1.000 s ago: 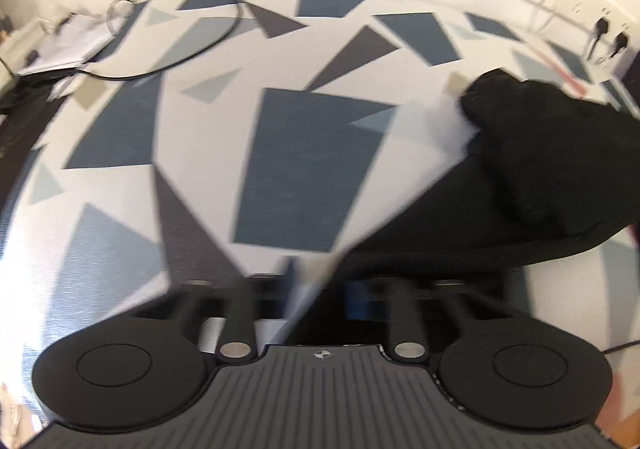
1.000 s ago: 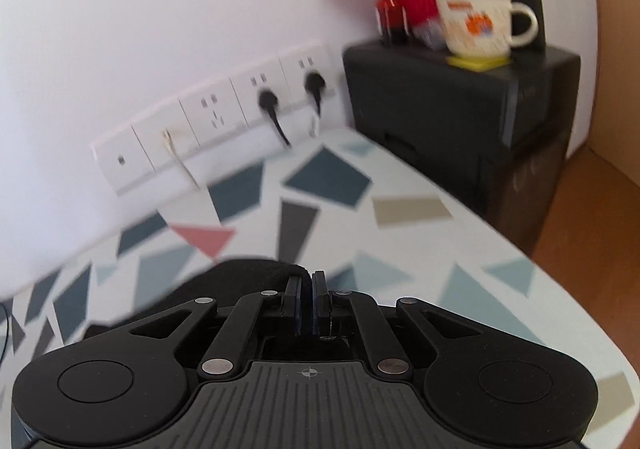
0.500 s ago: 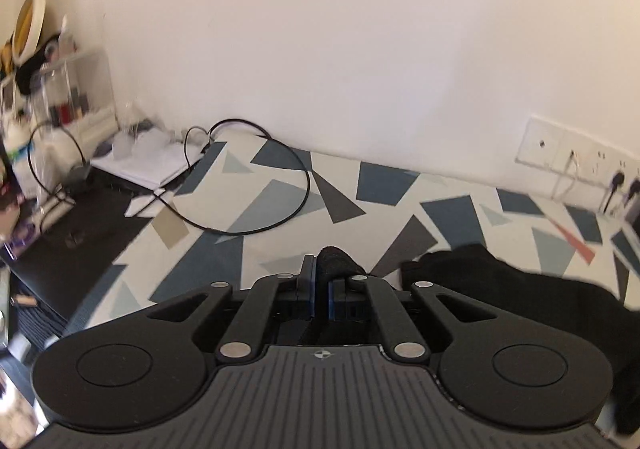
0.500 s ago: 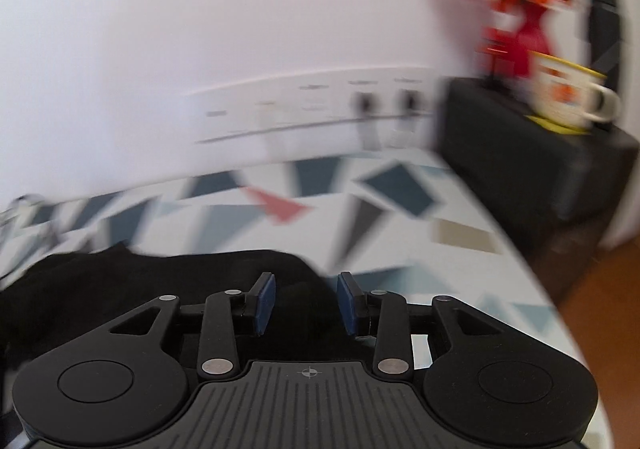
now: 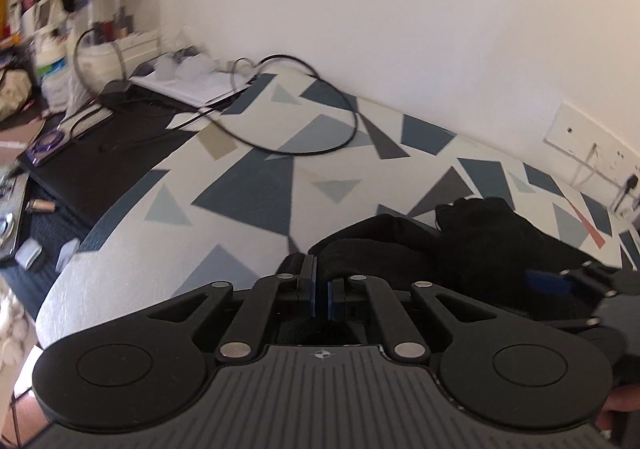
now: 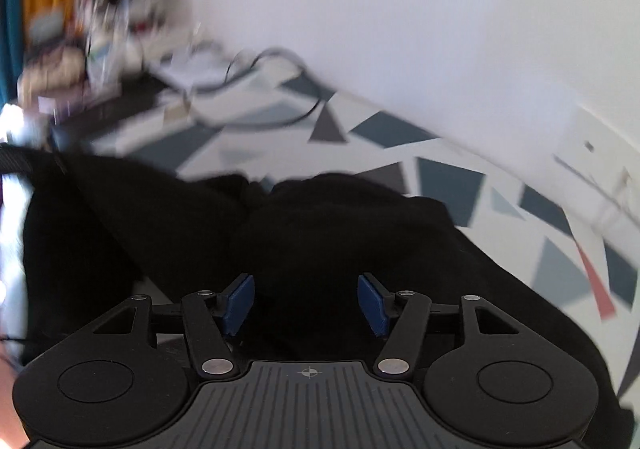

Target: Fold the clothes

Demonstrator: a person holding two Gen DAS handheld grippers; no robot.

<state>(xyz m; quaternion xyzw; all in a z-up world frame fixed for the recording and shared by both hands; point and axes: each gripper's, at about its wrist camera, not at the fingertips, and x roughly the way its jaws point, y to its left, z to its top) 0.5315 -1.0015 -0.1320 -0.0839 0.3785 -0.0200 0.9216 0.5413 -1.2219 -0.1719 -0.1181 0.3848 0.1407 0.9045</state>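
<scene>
Left wrist view first: the left gripper [image 5: 319,291] has its blue pads almost together with only a thin slit between them, and I can't make out any cloth pinched in there. The black garment [image 5: 472,249] lies bunched up just past its fingertips and off to the right, on the table [image 5: 248,185] with the blue and grey triangle print, toward the table's right end and away from the wall edge. The right gripper [image 5: 560,281] pokes in from the right side of this view, over the same black heap.

Right wrist view is smeared by motion blur. Here the right gripper [image 6: 306,303] has its jaws opening, roughly halfway apart, and the pads aren't pressing on anything. The black garment [image 6: 320,233] fills the space directly ahead and under the fingers, spreading left to the frame edge.

A black cable [image 5: 320,121] loops on the table near the wall edge, and white wall sockets [image 5: 592,157] sit at the far right. No brand or writing I can actually read anywhere.
</scene>
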